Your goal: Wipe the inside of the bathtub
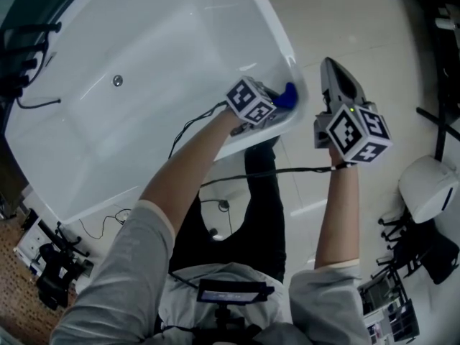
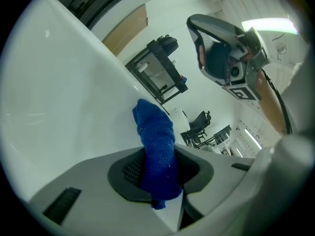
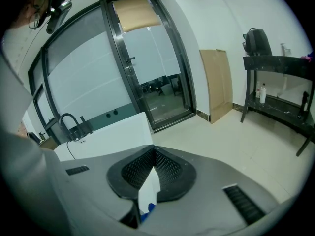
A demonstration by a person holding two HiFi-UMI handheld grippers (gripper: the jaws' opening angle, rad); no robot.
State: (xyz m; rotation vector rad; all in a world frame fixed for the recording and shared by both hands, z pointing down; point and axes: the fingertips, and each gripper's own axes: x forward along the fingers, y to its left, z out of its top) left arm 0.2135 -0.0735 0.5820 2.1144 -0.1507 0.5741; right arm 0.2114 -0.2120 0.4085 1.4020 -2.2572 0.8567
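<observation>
- The bathtub (image 1: 144, 42) sits front-left. The blue cloth (image 2: 156, 146) is at its near corner, against the white inner wall, so I'd guess that's the patch being wiped.
- The left gripper (image 2: 157, 178) is clamped on the cloth, with a wad poking out front to rub with.
- The right gripper (image 3: 153, 156) is pinched closed on nothing, held outside the tub, probably just out of the way.
- No readable writing anywhere.

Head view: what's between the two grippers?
The blue cloth in the left gripper, then the bathtub rim, then bare floor before the right gripper, per head view.
</observation>
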